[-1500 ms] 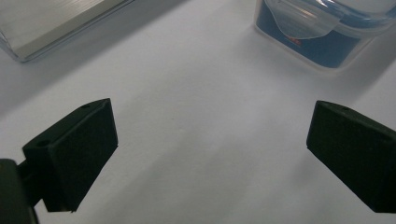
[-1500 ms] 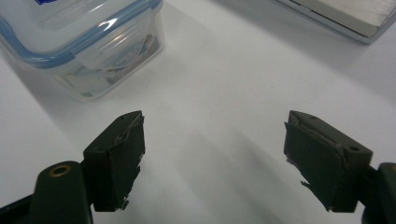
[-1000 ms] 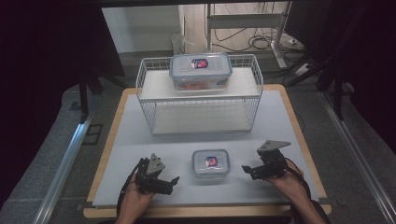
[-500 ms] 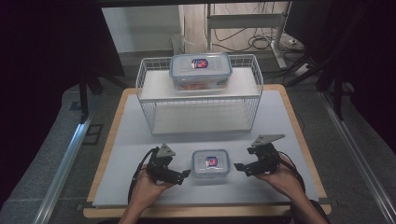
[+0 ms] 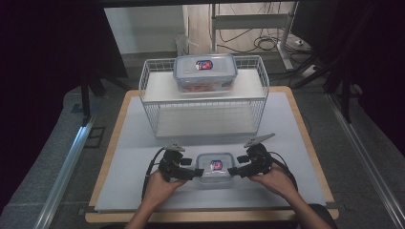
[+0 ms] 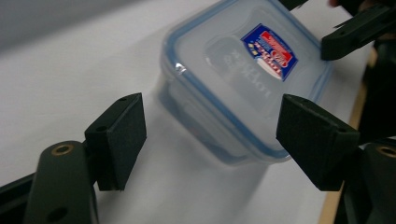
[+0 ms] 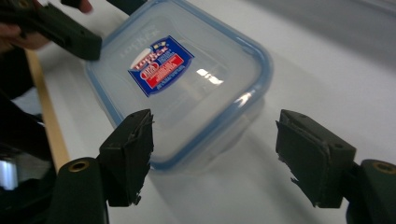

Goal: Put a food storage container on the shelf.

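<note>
Both tongs flank the small container [image 5: 214, 166] that sits near the front edge of the surface [image 5: 133, 143] — the left tongs [image 5: 197, 172] at its left end, the right tongs [image 5: 232, 171] at its right. Their jaws have just been closing, yet in both gripper views the pads stand apart from the box walls, so each is still unclamped. To do this well, each pair should straddle a corner squarely, bite below the blue-rimmed lid, and close evenly together — otherwise the light box may skid or twist. A wire rack [image 5: 157, 112] behind carries a larger container [image 5: 205, 71].
</note>
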A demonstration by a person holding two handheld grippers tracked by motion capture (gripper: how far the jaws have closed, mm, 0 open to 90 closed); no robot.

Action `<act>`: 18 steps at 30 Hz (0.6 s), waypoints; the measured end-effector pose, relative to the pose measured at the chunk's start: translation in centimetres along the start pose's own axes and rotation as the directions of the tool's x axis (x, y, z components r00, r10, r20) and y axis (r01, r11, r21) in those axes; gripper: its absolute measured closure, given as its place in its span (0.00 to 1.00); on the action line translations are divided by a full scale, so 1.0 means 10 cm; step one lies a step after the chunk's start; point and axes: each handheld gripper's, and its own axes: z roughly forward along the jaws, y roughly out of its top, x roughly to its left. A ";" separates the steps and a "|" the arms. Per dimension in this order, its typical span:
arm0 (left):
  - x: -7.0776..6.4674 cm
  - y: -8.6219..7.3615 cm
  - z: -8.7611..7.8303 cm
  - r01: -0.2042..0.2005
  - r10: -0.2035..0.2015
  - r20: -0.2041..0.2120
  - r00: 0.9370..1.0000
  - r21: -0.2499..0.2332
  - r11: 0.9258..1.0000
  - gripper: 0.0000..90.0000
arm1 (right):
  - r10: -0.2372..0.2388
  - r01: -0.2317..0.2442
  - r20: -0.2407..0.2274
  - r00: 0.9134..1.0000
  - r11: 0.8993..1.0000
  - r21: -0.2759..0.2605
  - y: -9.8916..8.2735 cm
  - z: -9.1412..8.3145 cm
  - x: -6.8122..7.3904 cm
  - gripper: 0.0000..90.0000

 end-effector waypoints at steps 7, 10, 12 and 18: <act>0.01 0.00 0.11 0.043 -0.045 0.081 0.996 0.022 0.999 0.26 | 0.073 -0.071 -0.091 0.993 0.997 0.030 0.03 0.14 -0.04 0.25; -0.02 0.01 0.08 0.039 -0.041 0.070 0.997 0.027 0.999 0.28 | 0.092 -0.089 -0.099 0.991 0.995 0.038 0.02 0.13 -0.04 0.29; -0.04 -0.01 0.05 0.024 -0.024 0.060 0.998 0.016 1.000 0.33 | 0.099 -0.096 -0.103 0.990 0.995 0.031 -0.01 0.09 -0.04 0.34; -0.07 -0.09 -0.01 0.029 -0.029 0.077 0.997 0.001 1.000 0.44 | 0.128 -0.129 -0.132 0.983 0.992 0.003 -0.10 0.02 -0.04 0.46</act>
